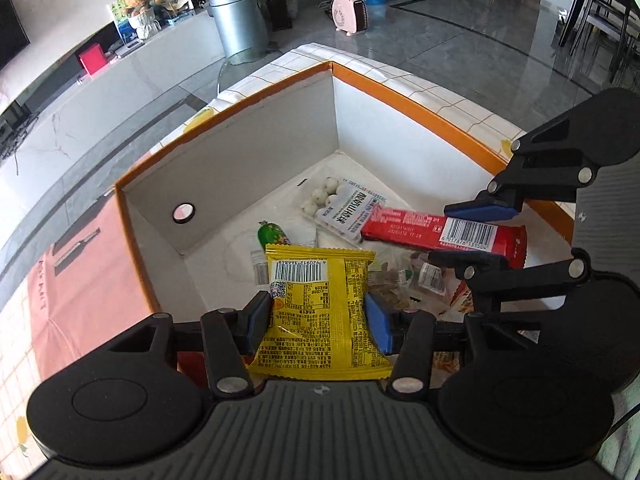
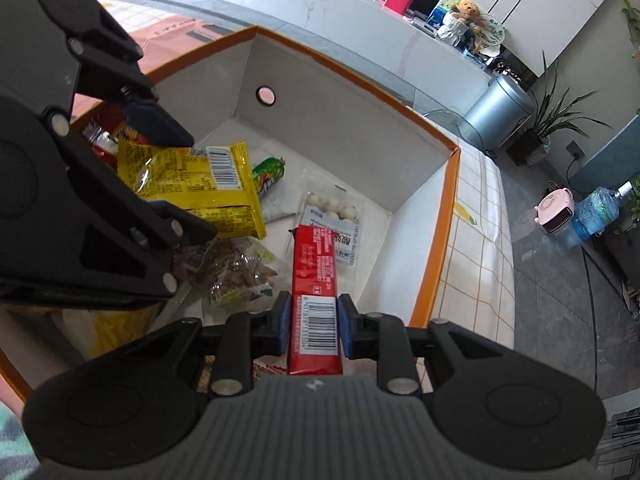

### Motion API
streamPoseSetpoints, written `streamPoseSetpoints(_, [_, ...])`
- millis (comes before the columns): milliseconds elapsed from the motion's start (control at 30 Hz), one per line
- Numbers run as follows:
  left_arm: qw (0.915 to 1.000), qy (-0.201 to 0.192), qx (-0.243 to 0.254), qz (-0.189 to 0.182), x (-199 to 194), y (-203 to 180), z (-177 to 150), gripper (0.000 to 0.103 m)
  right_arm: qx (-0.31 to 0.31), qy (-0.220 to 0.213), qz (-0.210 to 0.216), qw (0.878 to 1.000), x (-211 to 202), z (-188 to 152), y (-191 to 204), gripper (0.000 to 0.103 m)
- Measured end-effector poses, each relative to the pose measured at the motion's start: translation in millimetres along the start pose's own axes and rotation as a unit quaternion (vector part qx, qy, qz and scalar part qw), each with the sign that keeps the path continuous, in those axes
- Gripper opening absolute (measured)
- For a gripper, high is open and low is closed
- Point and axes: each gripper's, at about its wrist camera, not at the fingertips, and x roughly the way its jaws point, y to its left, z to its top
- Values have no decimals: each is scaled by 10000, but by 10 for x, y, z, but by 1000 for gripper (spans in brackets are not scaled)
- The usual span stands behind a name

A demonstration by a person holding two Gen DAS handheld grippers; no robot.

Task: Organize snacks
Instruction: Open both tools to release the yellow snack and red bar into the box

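Observation:
An orange-rimmed cardboard box (image 1: pixel 248 148) (image 2: pixel 360 136) with white inner walls holds several snacks. My left gripper (image 1: pixel 318 318) is shut on a yellow snack packet (image 1: pixel 320 312), held above the box floor; the same packet (image 2: pixel 200 184) shows in the right wrist view under the left gripper (image 2: pixel 192 188). My right gripper (image 2: pixel 312 326) is shut on a long red snack bar (image 2: pixel 316 272), barcode up, over the box's right part. In the left wrist view that bar (image 1: pixel 432 232) sits between the right gripper's (image 1: pixel 468 236) blue pads.
On the box floor lie a clear pack of white balls (image 1: pixel 340 204) (image 2: pixel 334 210), a green-tipped packet (image 1: pixel 272 236) (image 2: pixel 268 176) and a clear bag of brown pieces (image 2: pixel 236 272). The box rests on a checked cloth (image 2: pixel 476 248). A metal bin (image 1: pixel 238 20) stands beyond.

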Motion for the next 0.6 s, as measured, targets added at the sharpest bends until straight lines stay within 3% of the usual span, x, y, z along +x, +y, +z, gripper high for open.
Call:
streamPoseSetpoints(400, [9994, 195, -169, -223, 103, -62, 16, 61, -110, 86, -8, 9999, 17, 6, -13, 21])
streamPoseSetpoints(467, [9995, 204, -176, -190, 89, -68, 15, 64, -147, 96, -20, 9998, 4, 10, -6, 25])
streamPoseSetpoints(600, [9994, 198, -226, -155, 23, -67, 19, 69, -195, 87, -77, 9997, -49, -4, -8, 46])
